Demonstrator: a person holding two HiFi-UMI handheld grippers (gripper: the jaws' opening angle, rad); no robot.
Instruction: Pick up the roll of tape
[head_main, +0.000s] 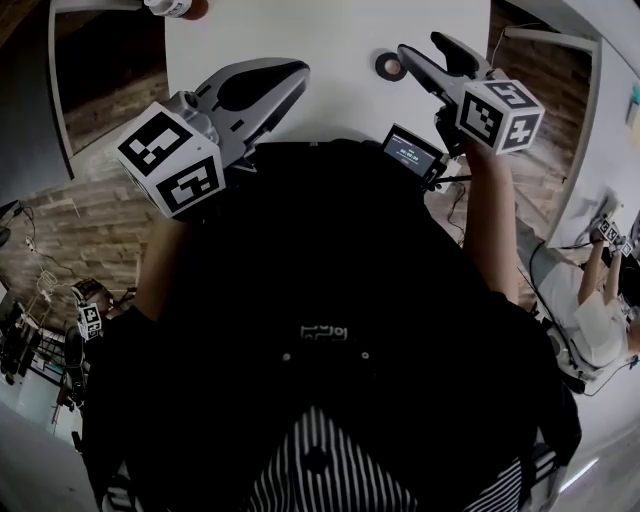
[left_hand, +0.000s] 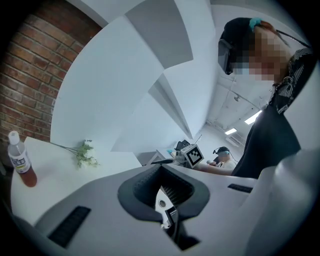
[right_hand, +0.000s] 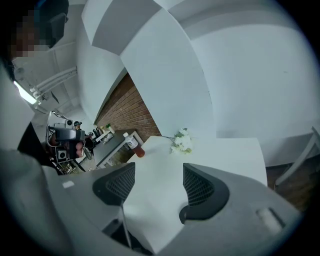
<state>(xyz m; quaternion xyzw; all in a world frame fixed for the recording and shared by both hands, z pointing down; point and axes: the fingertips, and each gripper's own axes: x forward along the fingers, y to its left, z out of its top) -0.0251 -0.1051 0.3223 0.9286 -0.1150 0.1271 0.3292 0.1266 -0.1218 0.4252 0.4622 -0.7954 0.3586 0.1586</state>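
Roll of tape (head_main: 390, 66) lies flat on the white table (head_main: 330, 25), far side, just left of the right gripper (head_main: 420, 45). Right jaws spread, only tabletop between them. Left gripper (head_main: 298, 72), farther left: jaws pressed together, nothing held.

Head view: the lower field is rendered dim and underexposed, while the white table (head_main: 330, 40) at 12 o'clock is brightly lit. Gripper views: soft, even light is supplied; ceiling strip lights (left_hand: 252, 118) are seen at 3 o'clock. Fisheye curvature and dark vignetting are shown at all rims.
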